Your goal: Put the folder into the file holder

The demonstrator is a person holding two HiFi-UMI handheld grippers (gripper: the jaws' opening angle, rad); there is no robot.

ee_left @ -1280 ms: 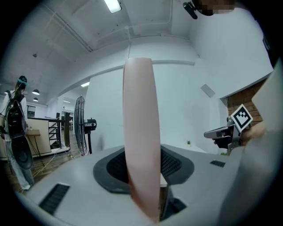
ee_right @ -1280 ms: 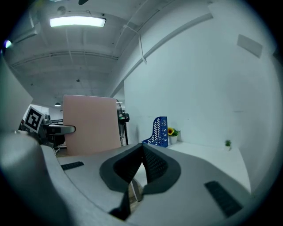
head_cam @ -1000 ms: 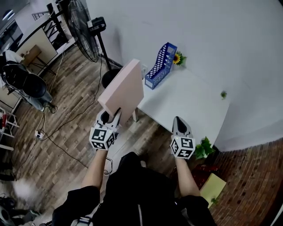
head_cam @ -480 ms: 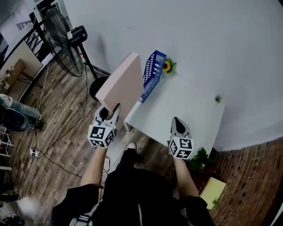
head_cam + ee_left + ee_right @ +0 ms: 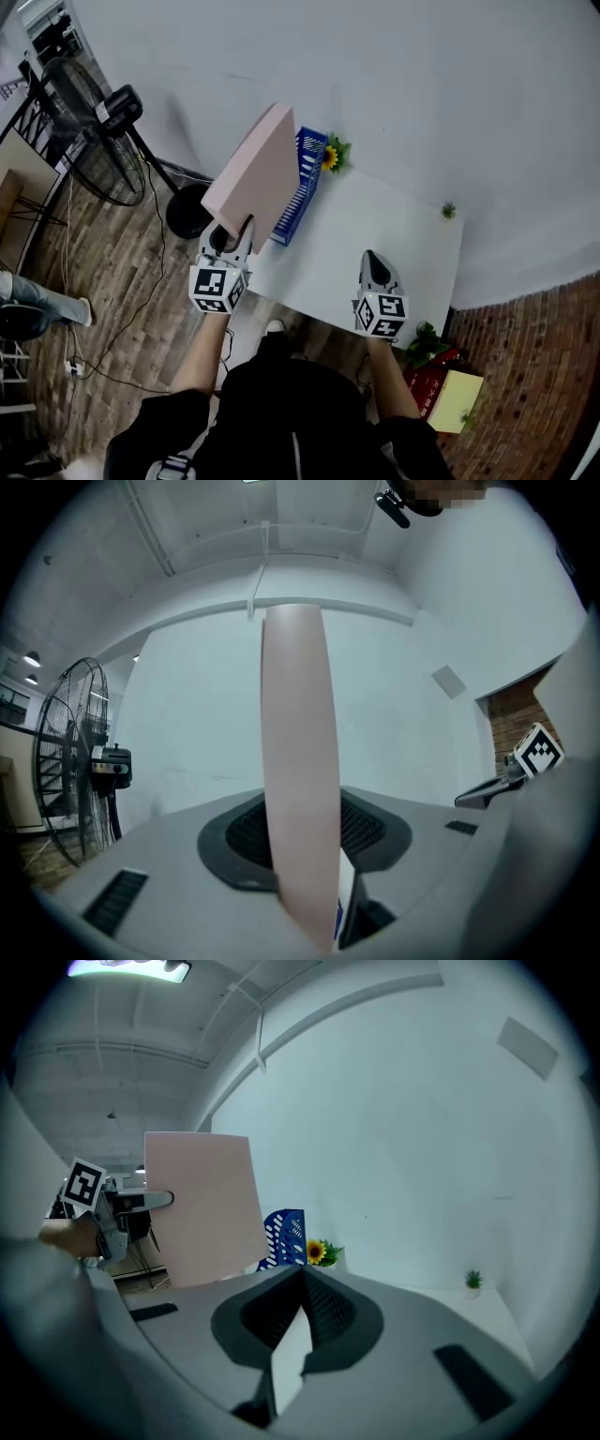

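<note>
A pink folder [image 5: 259, 176] stands upright with its lower edge clamped in my left gripper [image 5: 231, 242], which is shut on it. In the left gripper view the folder [image 5: 298, 761] rises edge-on between the jaws. The blue file holder [image 5: 298, 184] stands at the far left of the white table [image 5: 375, 234]; the folder's right edge overlaps it in the head view. My right gripper [image 5: 374, 261] hovers over the table's near edge, shut, with nothing in it. The right gripper view shows the folder [image 5: 201, 1208], the file holder [image 5: 286, 1236] and the left gripper [image 5: 141, 1202] to the left.
A sunflower [image 5: 330, 157] sits behind the file holder and a tiny green plant [image 5: 448, 211] at the table's far right corner. A standing fan [image 5: 92, 141] is on the wooden floor to the left. A potted plant [image 5: 427, 341] and a yellow thing [image 5: 452, 399] lie by the table's right.
The table and file holder have come closer. The left gripper has carried the folder up beside the file holder. The right gripper now hangs over the table's near edge.
</note>
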